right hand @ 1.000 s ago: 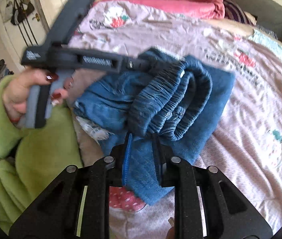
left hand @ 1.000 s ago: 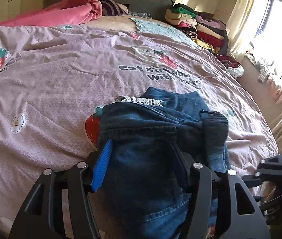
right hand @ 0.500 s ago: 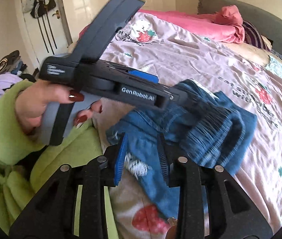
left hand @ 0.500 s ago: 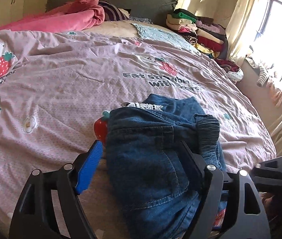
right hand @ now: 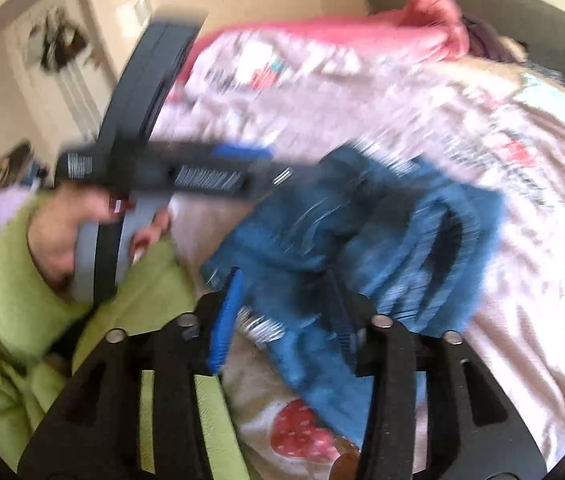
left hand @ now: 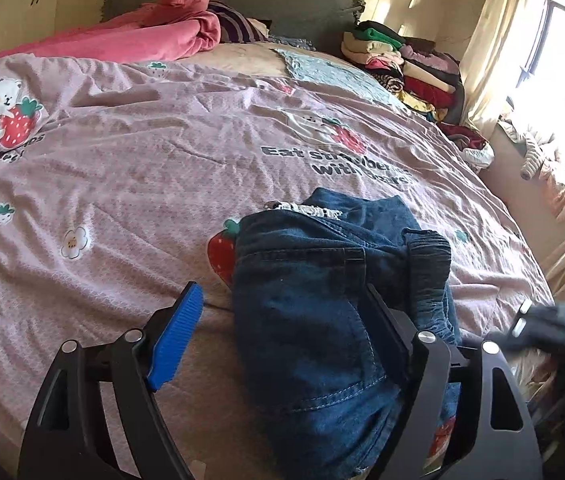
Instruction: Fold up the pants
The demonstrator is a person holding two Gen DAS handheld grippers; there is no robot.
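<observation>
Both grippers (left hand: 282,312) (right hand: 286,296) spread over pants (left hand: 322,304)

Window glare; right view motion-blurred.

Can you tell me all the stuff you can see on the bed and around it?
jeans: one, blue denim, folded on the near part of the bed
bedspread: one, pale purple with strawberries, covering the bed
pink blanket: one, bunched at the headboard end
clothes pile: one stack, mixed colours, far right corner
curtain: cream, by the window
left gripper: black with blue pad, open around the jeans
right gripper: black with blue pad, open, blurred
green sleeve: person's left arm
</observation>
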